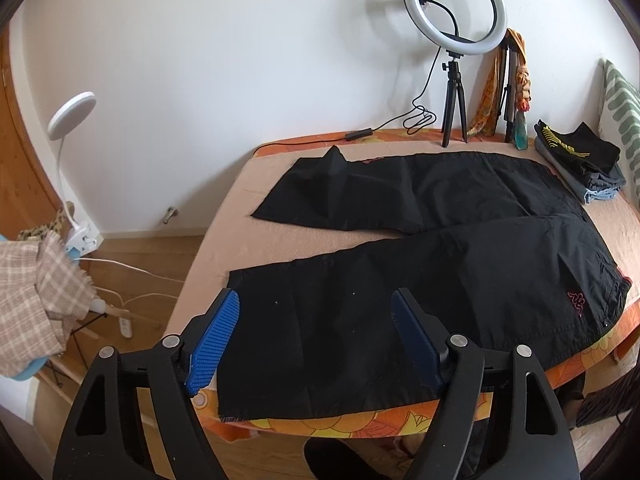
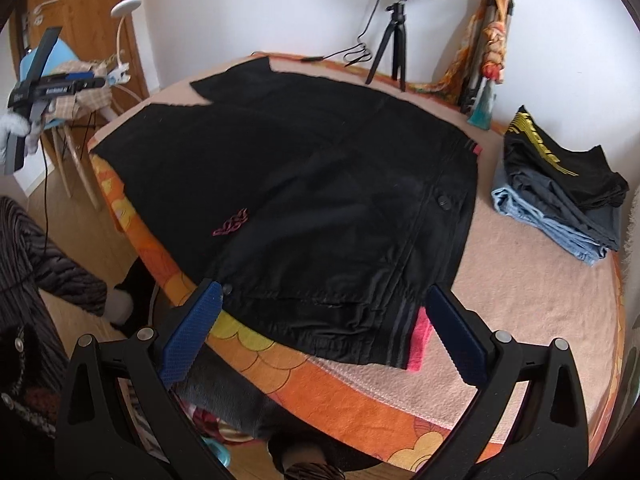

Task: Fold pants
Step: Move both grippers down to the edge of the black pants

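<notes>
Black pants [image 1: 420,248] lie spread flat on the bed, both legs pointing left and the waistband at the right. A pink logo [image 1: 576,302] marks the near hip. My left gripper [image 1: 316,304] is open and empty, held above the near leg close to its hem. In the right wrist view the pants [image 2: 320,184] show from the waist end, with a pink lining [image 2: 420,340] at the near corner. My right gripper [image 2: 324,300] is open and empty over the waistband edge. The left gripper also shows there at the far left [image 2: 44,84].
The bed [image 2: 520,320] has a pink cover with an orange patterned edge. A stack of folded clothes [image 2: 560,204] sits at the right. A ring light on a tripod [image 1: 454,60] and a scarf-draped stand [image 1: 516,80] stand at the back. A chair with cloth [image 1: 44,292] is left.
</notes>
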### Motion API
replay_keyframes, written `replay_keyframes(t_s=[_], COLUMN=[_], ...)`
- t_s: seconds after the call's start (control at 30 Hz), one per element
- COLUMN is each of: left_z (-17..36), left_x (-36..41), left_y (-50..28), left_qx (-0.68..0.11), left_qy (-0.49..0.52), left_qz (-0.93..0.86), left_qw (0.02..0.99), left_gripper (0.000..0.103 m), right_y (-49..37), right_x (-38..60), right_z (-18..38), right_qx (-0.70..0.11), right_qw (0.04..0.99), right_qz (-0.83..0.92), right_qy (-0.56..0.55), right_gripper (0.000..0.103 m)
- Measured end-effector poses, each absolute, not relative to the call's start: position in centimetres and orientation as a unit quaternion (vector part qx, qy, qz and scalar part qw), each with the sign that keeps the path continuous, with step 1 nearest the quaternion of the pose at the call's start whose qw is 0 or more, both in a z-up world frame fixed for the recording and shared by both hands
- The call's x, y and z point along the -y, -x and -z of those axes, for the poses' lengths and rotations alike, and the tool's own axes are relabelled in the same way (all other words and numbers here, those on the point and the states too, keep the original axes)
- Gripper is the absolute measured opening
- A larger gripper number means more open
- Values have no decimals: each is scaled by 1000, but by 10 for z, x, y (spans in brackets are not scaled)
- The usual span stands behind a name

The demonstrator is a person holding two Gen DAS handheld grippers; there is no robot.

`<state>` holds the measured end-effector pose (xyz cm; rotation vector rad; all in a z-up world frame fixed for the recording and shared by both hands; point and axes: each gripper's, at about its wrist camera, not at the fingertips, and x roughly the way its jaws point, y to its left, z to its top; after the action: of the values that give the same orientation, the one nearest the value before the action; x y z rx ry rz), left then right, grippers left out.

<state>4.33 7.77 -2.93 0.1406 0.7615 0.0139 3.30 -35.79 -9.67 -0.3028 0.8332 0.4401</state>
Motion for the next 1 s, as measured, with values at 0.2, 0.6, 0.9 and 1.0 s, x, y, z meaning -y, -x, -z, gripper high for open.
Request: replay_keyframes(t_s=[0.2, 0.6, 0.9, 1.0], left_z=[47, 64, 77, 81], left_x=[-82, -68, -52, -51], left_y=[-52, -57, -50, -51], left_qx=[-411, -431, -436, -437], left_qy=[-30, -47, -80, -77], left_qz=[25, 85, 126, 130], left_qw=[911, 897, 888, 887], left_gripper=[78, 69, 69, 69], right_y=[-24, -29, -38, -31], right_x=[320, 303, 304, 296], right_z=[137, 145, 127, 136], right_qx=[-417, -428, -432, -437], right_qw=[842, 825, 825, 809], right_qz=[-250, -270, -279, -295], right_qy=[232, 252, 237, 258], right_gripper=[91, 14, 8, 44])
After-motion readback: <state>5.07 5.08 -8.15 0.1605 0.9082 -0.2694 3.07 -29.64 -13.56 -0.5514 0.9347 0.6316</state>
